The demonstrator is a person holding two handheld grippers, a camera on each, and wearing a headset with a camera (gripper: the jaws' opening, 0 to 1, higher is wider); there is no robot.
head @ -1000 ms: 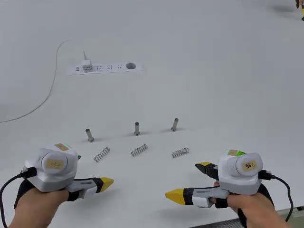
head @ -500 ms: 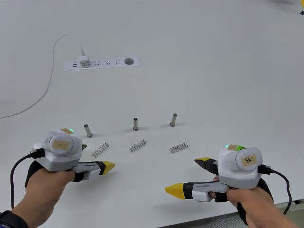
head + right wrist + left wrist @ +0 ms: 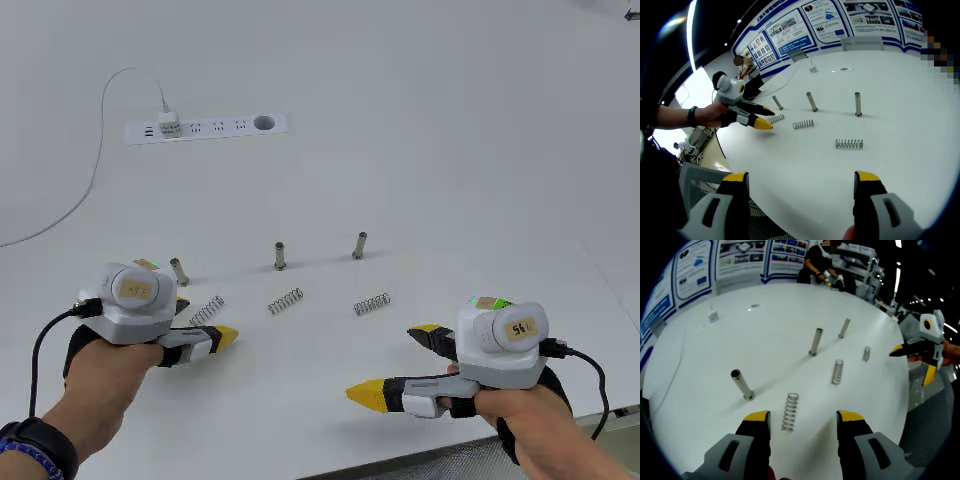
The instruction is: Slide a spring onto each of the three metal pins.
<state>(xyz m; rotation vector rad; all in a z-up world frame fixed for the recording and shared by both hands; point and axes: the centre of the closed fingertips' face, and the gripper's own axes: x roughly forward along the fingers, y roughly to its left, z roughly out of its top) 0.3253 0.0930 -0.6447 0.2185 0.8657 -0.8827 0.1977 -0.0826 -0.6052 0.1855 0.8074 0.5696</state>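
Just ahead of the left gripper, whose jaws stood spread and empty, lay the left spring. It ran lengthways along the gripper's line, seemingly so the jaws could close across its coils. The right gripper also held nothing, its jaws wide apart. It hung well back from the middle pin near the counter edge, probably waiting its turn. Either side of the middle pin stood the left pin and right pin, all three upright and bare. The middle spring and right spring lay flat on the near side of that row, each close to a pin, likely to keep its trip short.
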